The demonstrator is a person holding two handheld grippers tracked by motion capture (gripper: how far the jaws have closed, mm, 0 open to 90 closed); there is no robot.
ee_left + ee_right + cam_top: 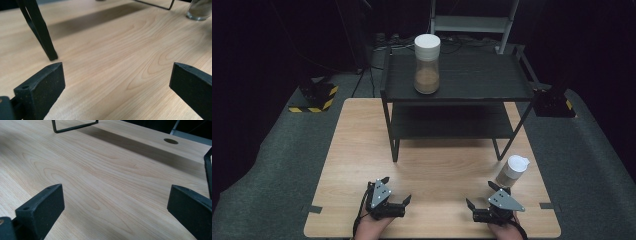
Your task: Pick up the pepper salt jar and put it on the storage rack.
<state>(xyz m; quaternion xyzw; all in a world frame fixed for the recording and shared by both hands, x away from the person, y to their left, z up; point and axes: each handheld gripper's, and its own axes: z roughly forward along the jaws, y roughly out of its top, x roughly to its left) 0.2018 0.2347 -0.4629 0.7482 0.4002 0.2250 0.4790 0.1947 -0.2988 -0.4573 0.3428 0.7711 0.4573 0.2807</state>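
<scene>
- Left hand-held gripper [396, 191]: black, two-jawed, with a grey three-cornered plate on top; it rests low over the near edge of the light wooden table [362, 150], jaws spread wide and released, nothing between them. In the left gripper view [117, 82] only bare wood grain lies between the two black pads.
- Right hand-held gripper [479, 195]: same build, near the table's front right; jaws likewise spread and released, grasping nothing. In the right gripper view [116, 202] only bare table shows between them.
- Small clear glass jar with a white lid [512, 171]: stands upright on the table just beyond the right hand-held gripper, close to it but apart, beside the right front leg of the rack. Its contents are hard to make out in the high view. In the left gripper view the jar [198, 10] is cut off at the top right corner, so that only its glass base shows.
- Black two-tier metal rack [507, 80]: stands on the far half of the table; its lower tier lies in shadow. One leg [41, 32] shows in the left gripper view, its top cut off by the picture's edge.
- Tall clear jar with a white lid and brown granular filling [427, 64]: upright on the rack's top tier, towards its left, well apart from both grippers.
- The person's hands are largely cut off by the bottom edge of the high view.
</scene>
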